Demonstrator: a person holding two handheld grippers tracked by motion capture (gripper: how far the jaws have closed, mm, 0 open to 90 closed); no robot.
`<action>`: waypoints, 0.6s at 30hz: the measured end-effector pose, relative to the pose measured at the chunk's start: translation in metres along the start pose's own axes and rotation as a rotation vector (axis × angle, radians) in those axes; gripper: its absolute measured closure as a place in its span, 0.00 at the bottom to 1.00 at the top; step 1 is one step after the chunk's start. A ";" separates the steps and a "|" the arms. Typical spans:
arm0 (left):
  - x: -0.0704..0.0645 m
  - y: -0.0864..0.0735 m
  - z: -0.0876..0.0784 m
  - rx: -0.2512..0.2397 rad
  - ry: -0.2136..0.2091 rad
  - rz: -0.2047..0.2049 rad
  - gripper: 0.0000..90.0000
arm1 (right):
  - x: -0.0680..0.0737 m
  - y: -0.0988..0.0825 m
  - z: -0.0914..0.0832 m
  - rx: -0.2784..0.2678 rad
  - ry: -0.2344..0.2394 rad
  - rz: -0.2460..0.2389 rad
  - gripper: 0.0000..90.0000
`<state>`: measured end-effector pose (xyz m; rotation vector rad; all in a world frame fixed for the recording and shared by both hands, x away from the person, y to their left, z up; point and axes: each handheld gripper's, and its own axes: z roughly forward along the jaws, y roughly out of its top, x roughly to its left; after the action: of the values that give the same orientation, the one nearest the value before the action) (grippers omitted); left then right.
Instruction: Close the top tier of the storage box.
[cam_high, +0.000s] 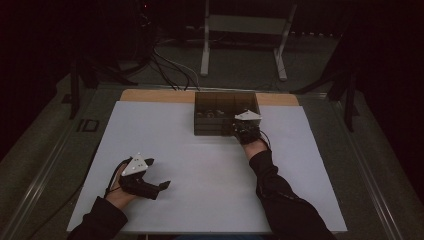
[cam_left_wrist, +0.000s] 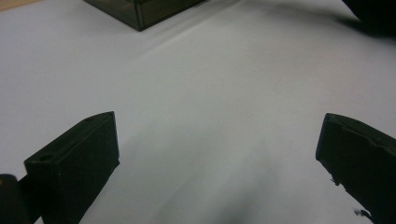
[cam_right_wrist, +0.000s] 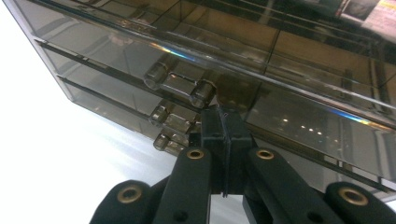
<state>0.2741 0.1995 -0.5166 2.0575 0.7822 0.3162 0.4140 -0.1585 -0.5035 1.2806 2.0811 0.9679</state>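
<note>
Drawer box (cam_high: 226, 113) sits at far edge of tabletop (cam_high: 200, 165), handles (cam_right_wrist: 180, 84) just ahead of right tongs (cam_right_wrist: 224, 126), shut tight, gripping nothing. Left tongs (cam_left_wrist: 217, 154) wide open, empty, well away.

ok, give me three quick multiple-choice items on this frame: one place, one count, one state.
1. Where does the drawer box stand?
A. at the table's far edge
B. at the near edge
C. on the floor

2. How many drawer handles show in the right gripper view?
A. one
B. three
C. five

3. How do the left gripper jaws stand?
A. shut on a handle
B. shut on nothing
C. wide open

Key: 1 A, the box sits far from the person. 2 B, three handles stacked. 3 C, bare white table between the jaws.
</note>
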 end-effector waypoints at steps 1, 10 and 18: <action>0.000 0.000 0.000 0.001 0.002 0.001 0.01 | 0.001 0.000 0.000 0.000 0.000 -0.004 1.00; 0.000 0.000 0.000 0.002 0.002 0.000 0.01 | 0.002 0.000 0.001 0.000 -0.001 -0.007 1.00; 0.000 0.000 0.000 0.002 0.004 0.002 0.01 | -0.001 0.000 -0.006 -0.011 -0.011 0.000 1.00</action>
<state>0.2742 0.1993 -0.5167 2.0605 0.7831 0.3207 0.4100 -0.1608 -0.5002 1.2773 2.0642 0.9689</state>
